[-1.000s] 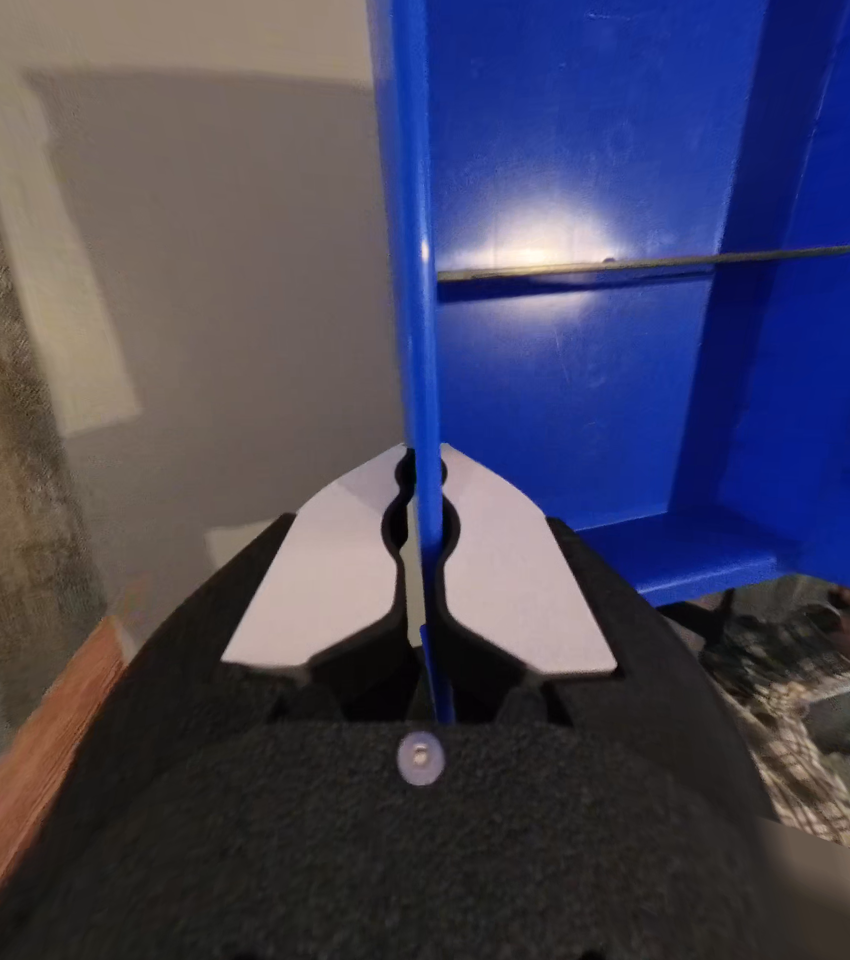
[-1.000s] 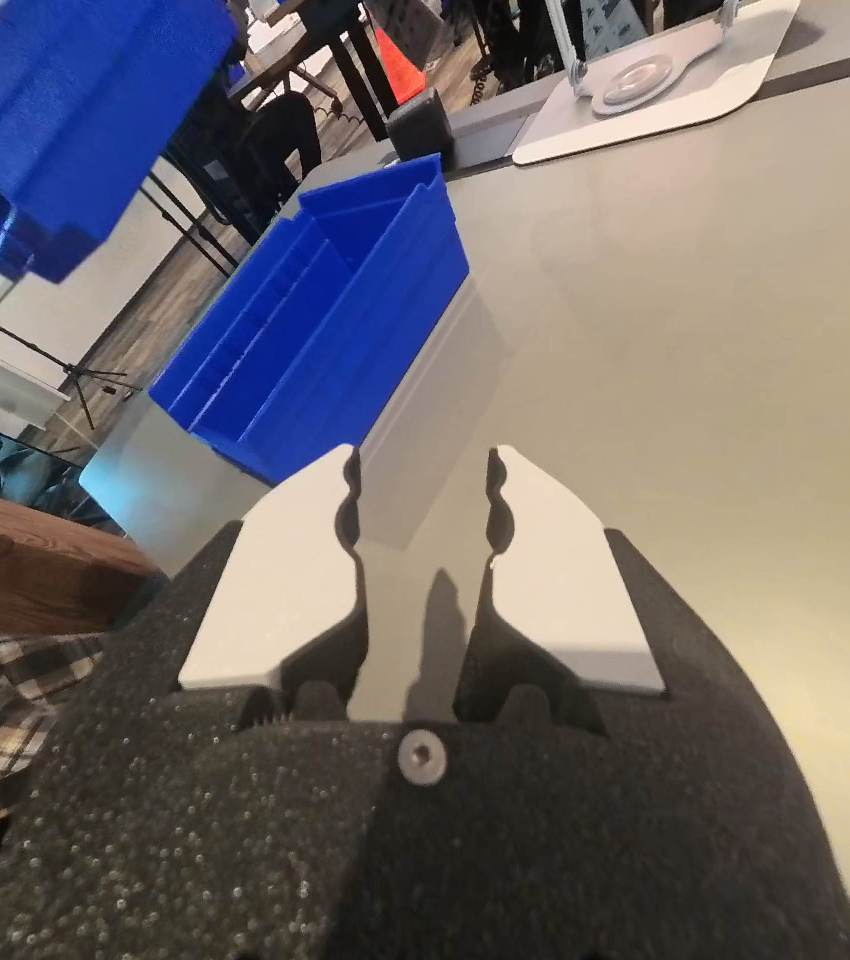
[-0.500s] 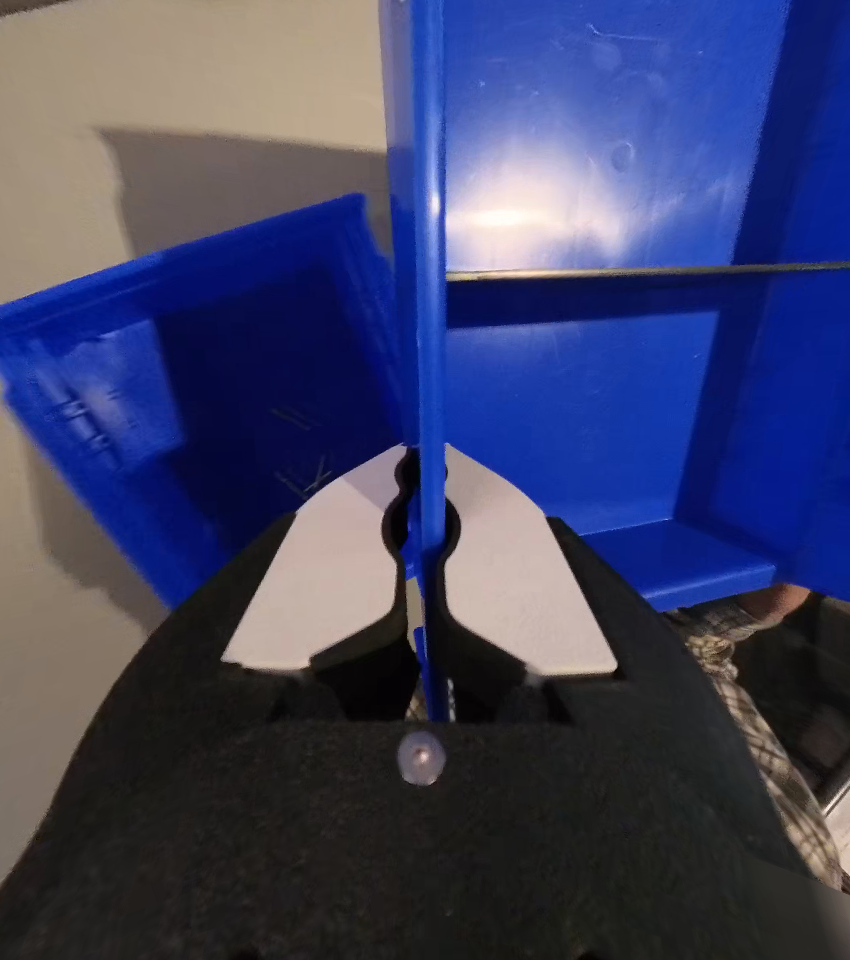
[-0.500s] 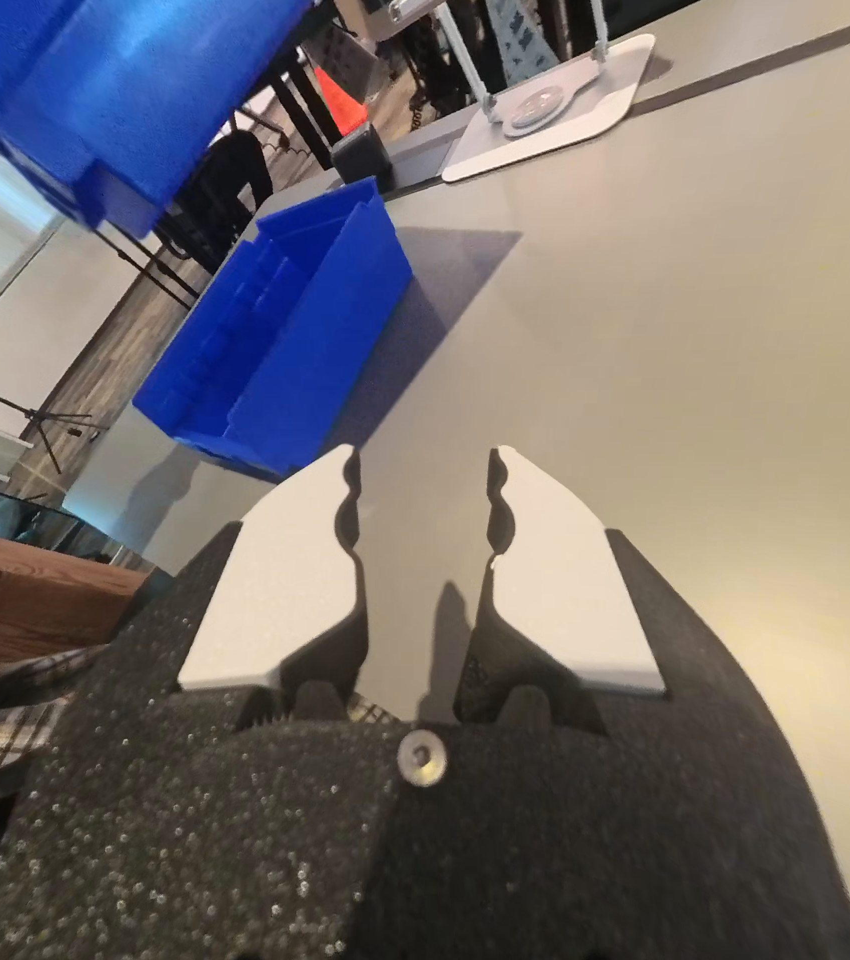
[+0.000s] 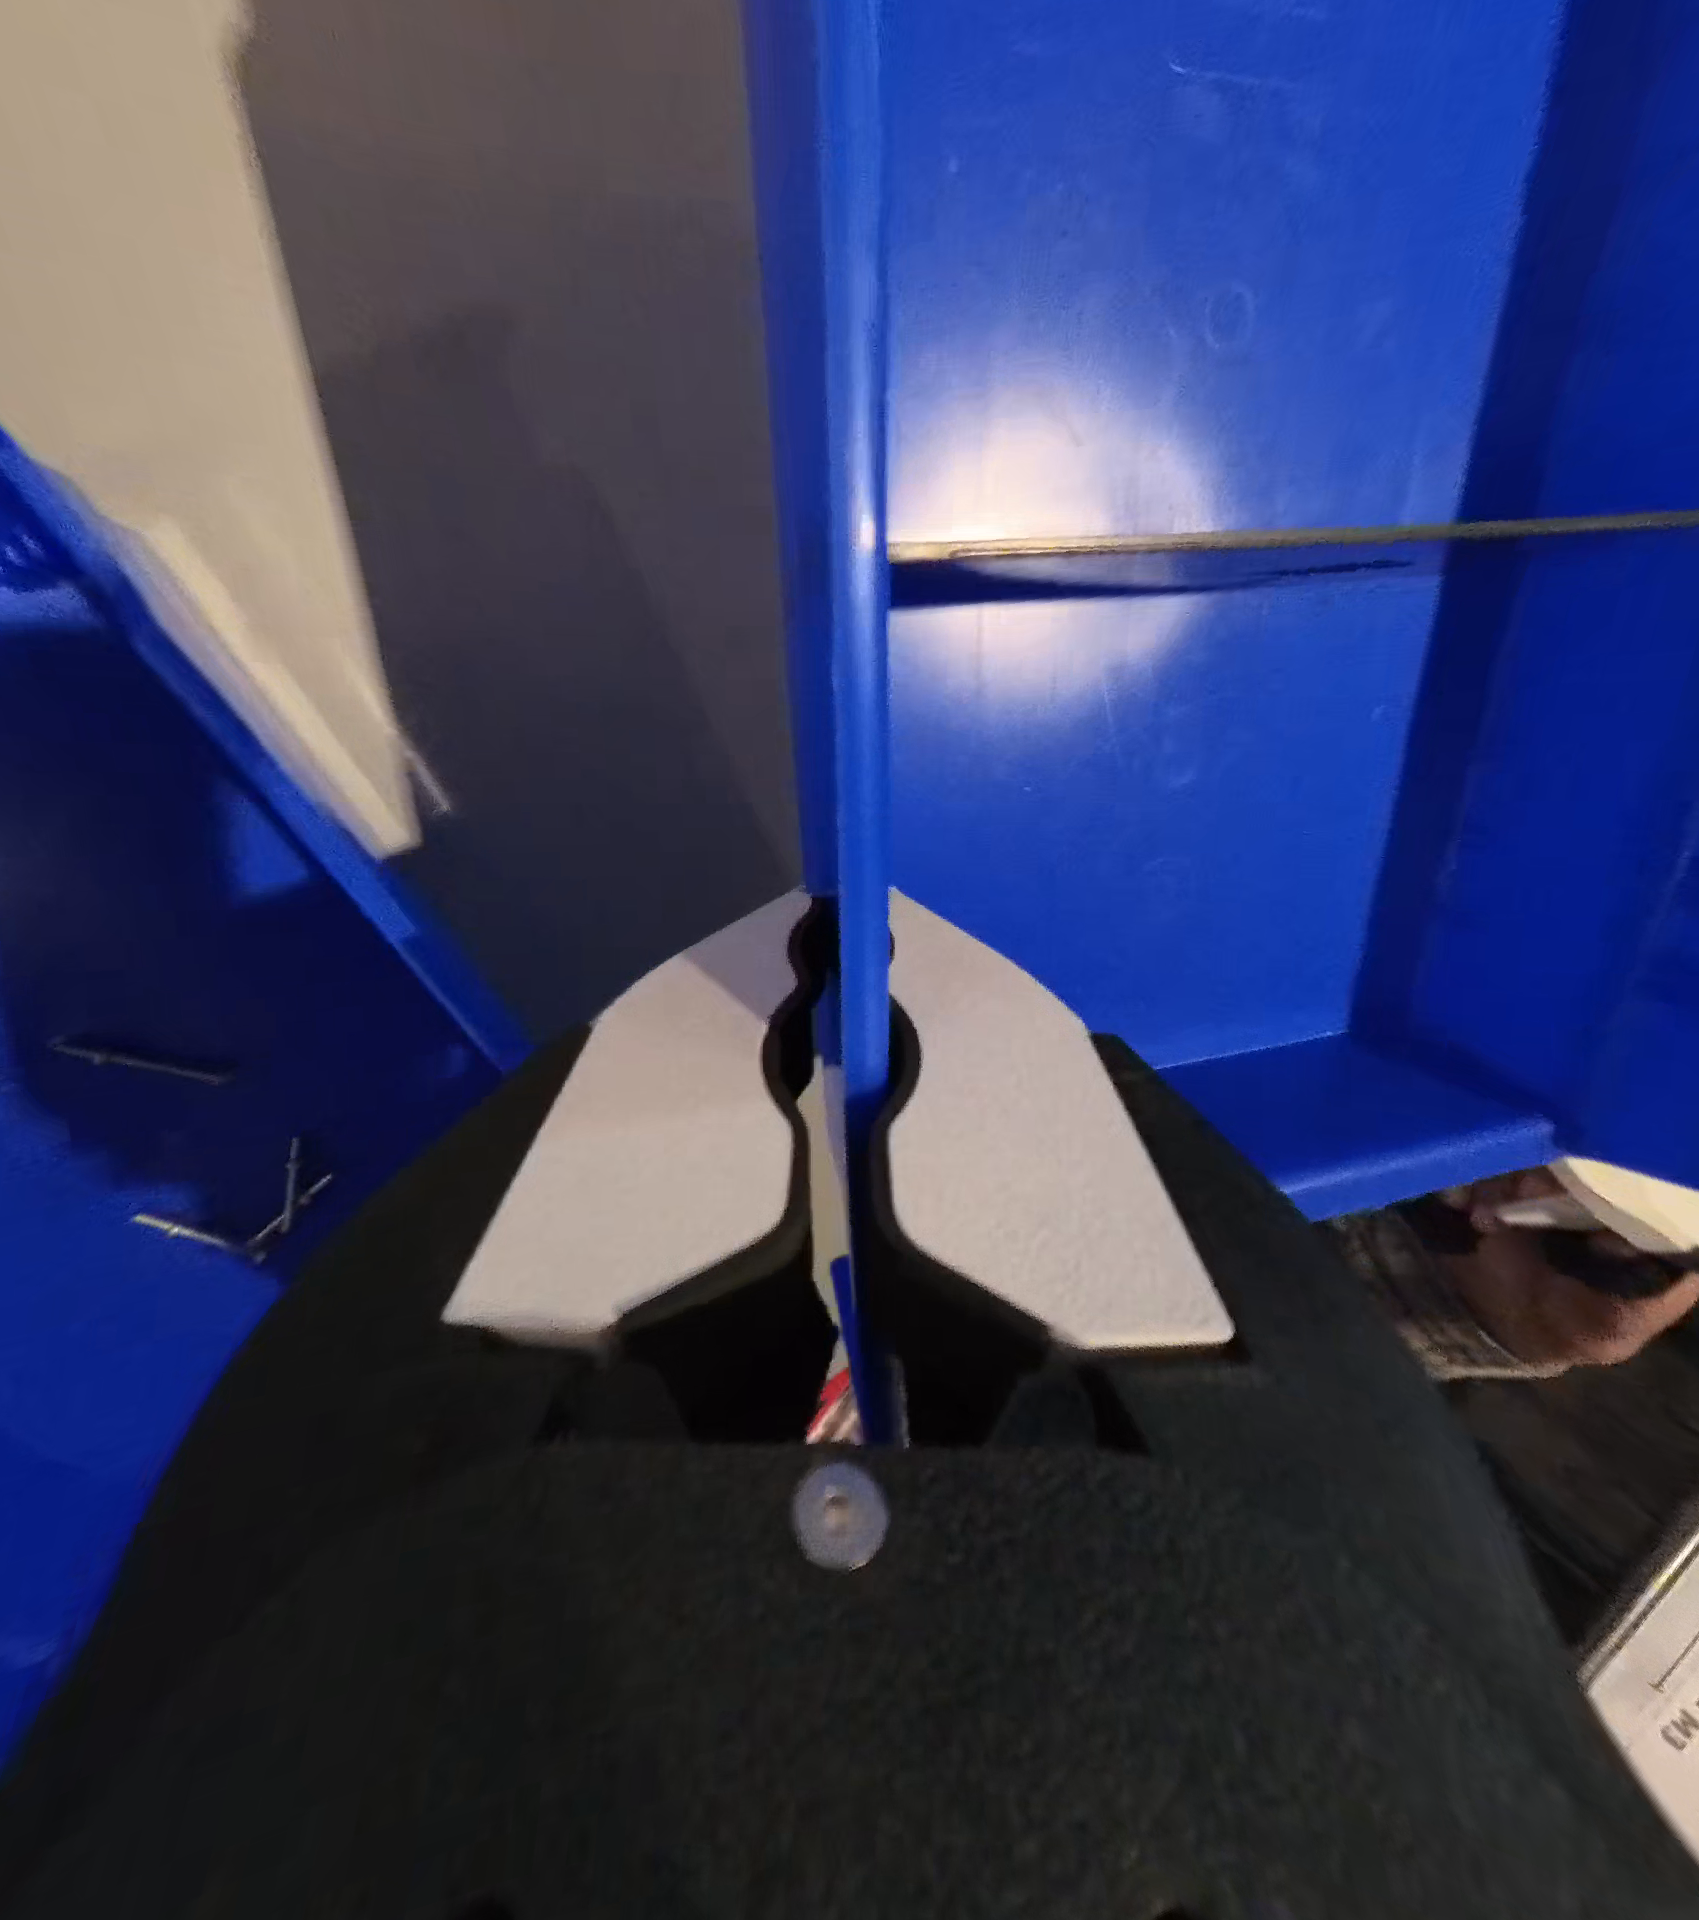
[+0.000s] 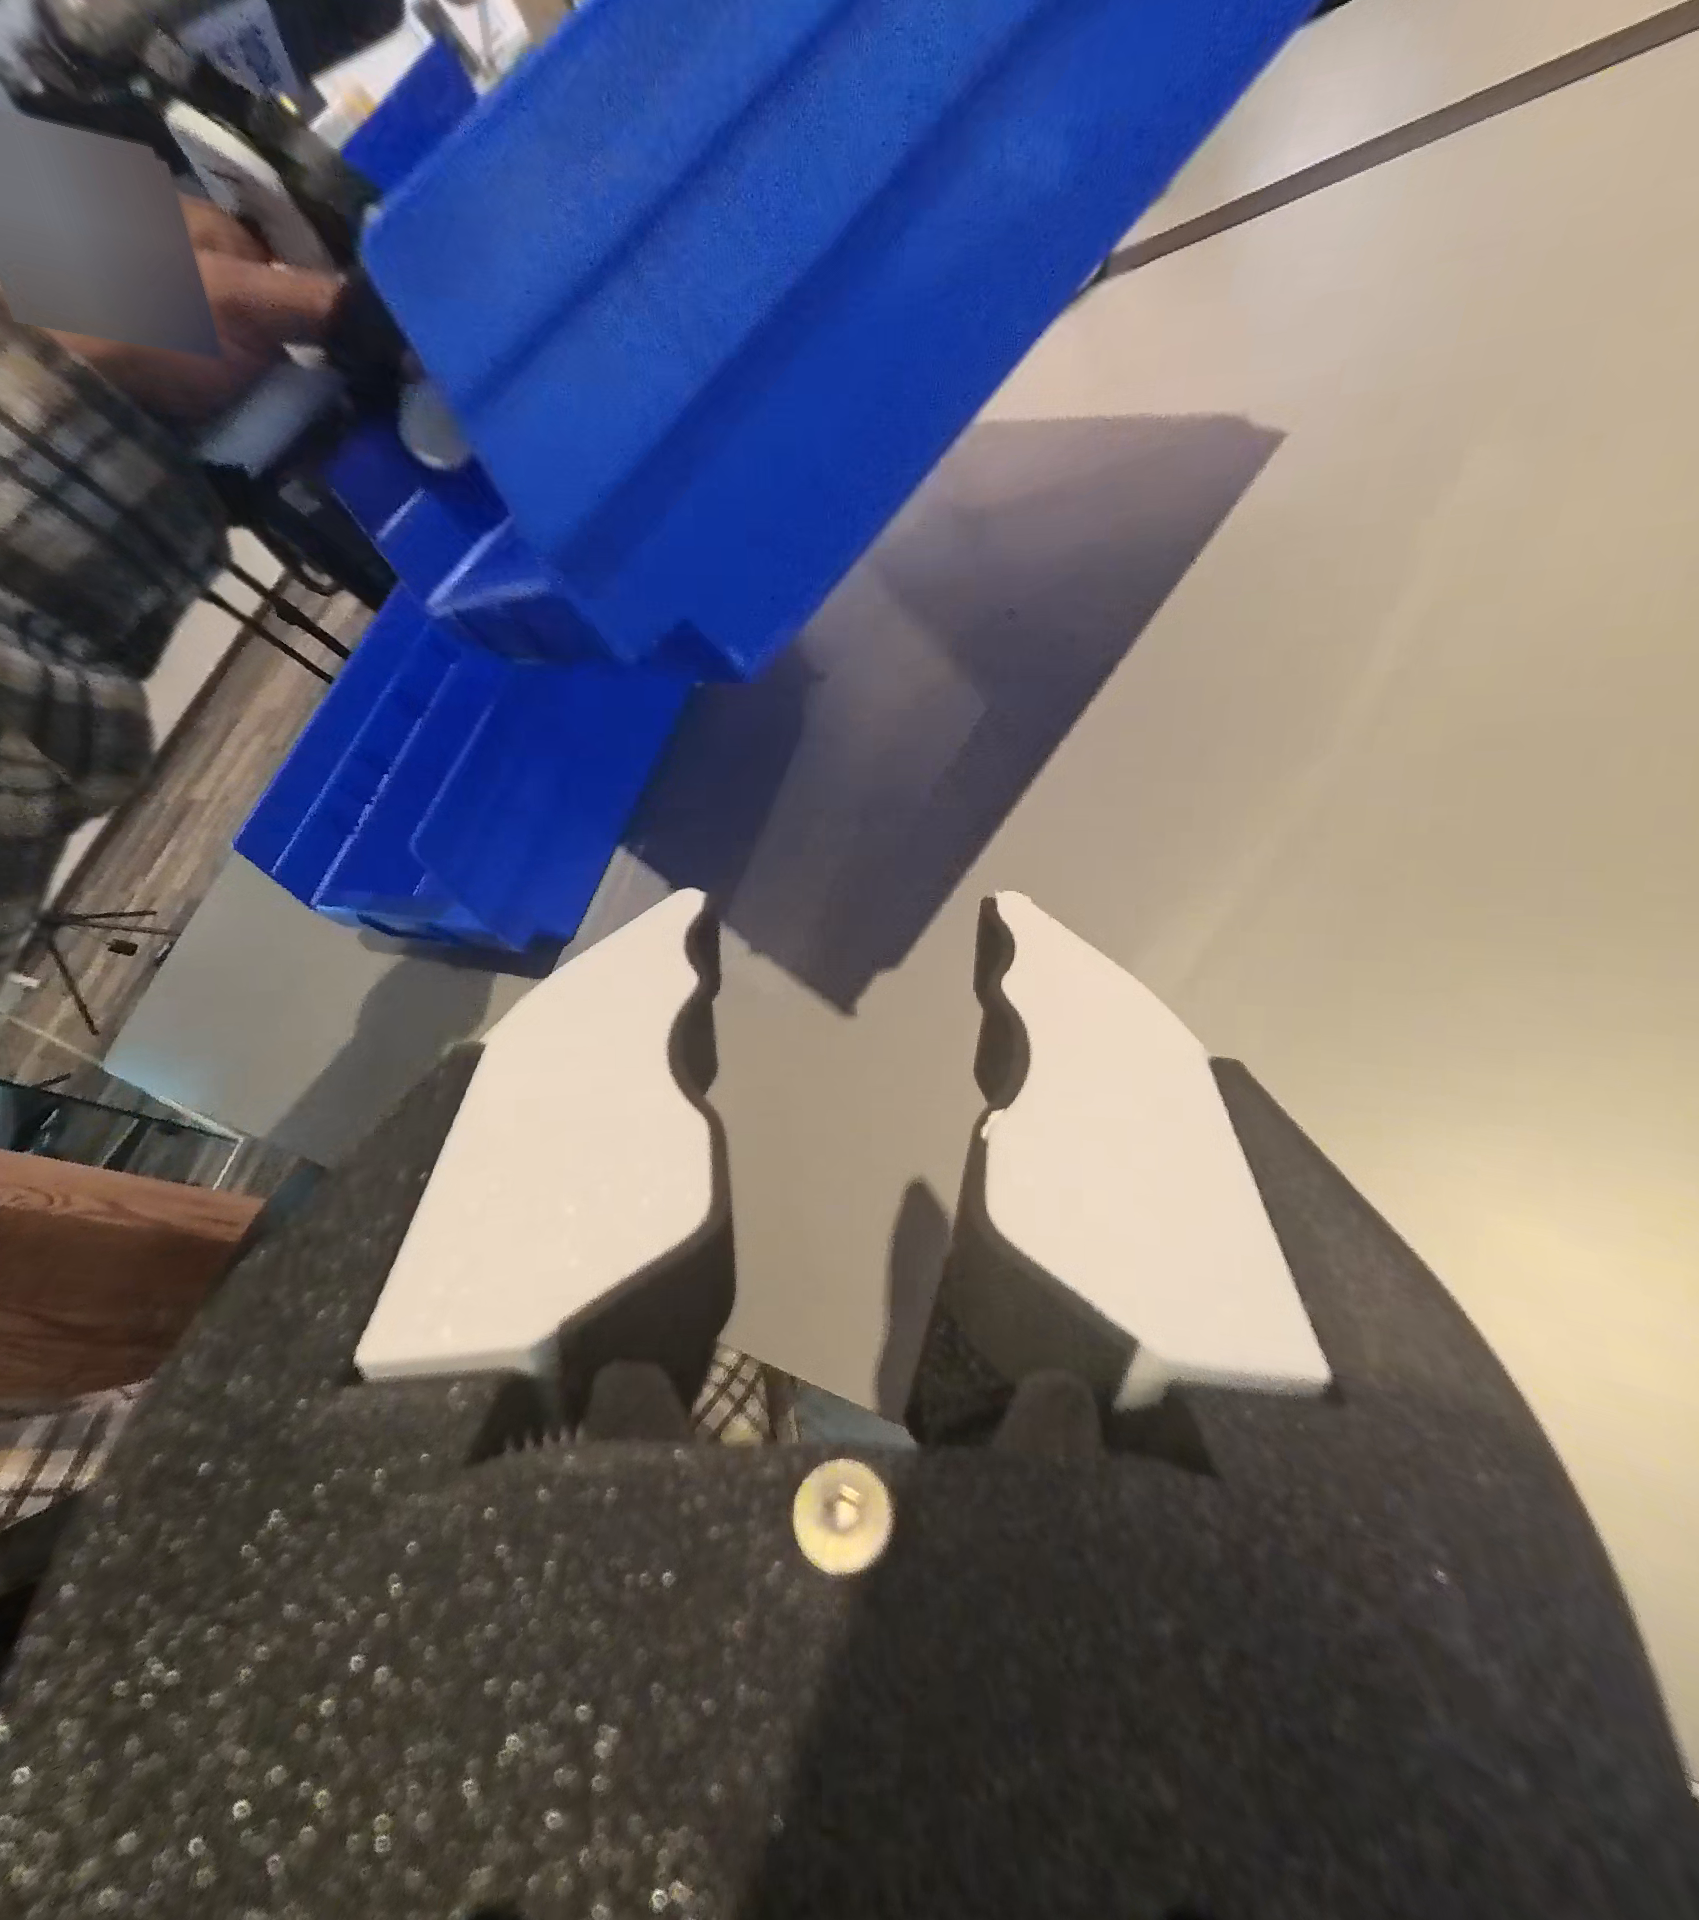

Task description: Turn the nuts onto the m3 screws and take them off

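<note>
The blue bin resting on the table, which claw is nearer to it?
Left. The left claw, shut on the wall of a second, raised bin, hangs just above the resting bin. The right claw hangs open, farther off.

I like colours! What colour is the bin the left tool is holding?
Bright blue bin, clearest in the left wrist view.

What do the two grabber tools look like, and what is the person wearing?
Both tools look alike. The left tool and the right tool each have two pale grey fingers with wavy, notched inner edges, set in a black, rough foam-like body with one small silver screw in the middle. The person's sleeve is dark and light plaid.
</note>
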Demonstrator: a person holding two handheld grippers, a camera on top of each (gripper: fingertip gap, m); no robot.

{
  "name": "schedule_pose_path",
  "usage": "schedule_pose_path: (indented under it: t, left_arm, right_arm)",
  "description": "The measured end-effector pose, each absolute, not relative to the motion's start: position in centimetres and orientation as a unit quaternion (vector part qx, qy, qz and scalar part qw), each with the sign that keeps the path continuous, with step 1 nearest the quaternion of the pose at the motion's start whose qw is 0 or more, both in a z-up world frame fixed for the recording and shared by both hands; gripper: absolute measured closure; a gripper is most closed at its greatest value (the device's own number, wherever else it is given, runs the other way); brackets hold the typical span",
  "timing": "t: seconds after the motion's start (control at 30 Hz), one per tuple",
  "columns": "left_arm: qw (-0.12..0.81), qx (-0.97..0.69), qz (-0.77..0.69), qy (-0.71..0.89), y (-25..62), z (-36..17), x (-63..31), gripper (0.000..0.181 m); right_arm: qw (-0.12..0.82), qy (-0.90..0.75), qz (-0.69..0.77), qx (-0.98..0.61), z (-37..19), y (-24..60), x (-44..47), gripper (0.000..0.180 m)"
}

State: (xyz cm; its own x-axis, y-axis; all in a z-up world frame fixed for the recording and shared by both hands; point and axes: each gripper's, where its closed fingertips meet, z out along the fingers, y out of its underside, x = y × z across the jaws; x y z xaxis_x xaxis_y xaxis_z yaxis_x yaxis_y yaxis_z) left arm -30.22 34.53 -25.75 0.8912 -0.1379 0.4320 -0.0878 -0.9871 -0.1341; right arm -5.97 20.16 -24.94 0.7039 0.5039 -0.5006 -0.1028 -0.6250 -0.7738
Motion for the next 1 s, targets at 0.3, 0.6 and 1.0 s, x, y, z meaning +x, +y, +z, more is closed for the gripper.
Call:
schedule_pose_path:
  t: [0.3, 0.6, 1.0]
  left_arm:
    - [0.043, -0.976, -0.211, 0.032, 33.2, -29.7, -30.0, 0.176]
    - [0.023, -0.984, -0.174, 0.02, 31.5, -32.6, -30.2, 0.176]
    - [0.036, -0.978, -0.202, 0.041, 31.1, -32.4, -28.6, 0.158]
  right_arm:
    - [0.416, -0.115, 0.369, -0.823, -25.1, 20.2, -5.4, 0.133]
    - [0.413, -0.123, 0.367, -0.825, -25.0, 20.2, -6.1, 0.132]
    - [0.414, -0.141, 0.354, -0.826, -24.0, 20.4, -6.9, 0.125]
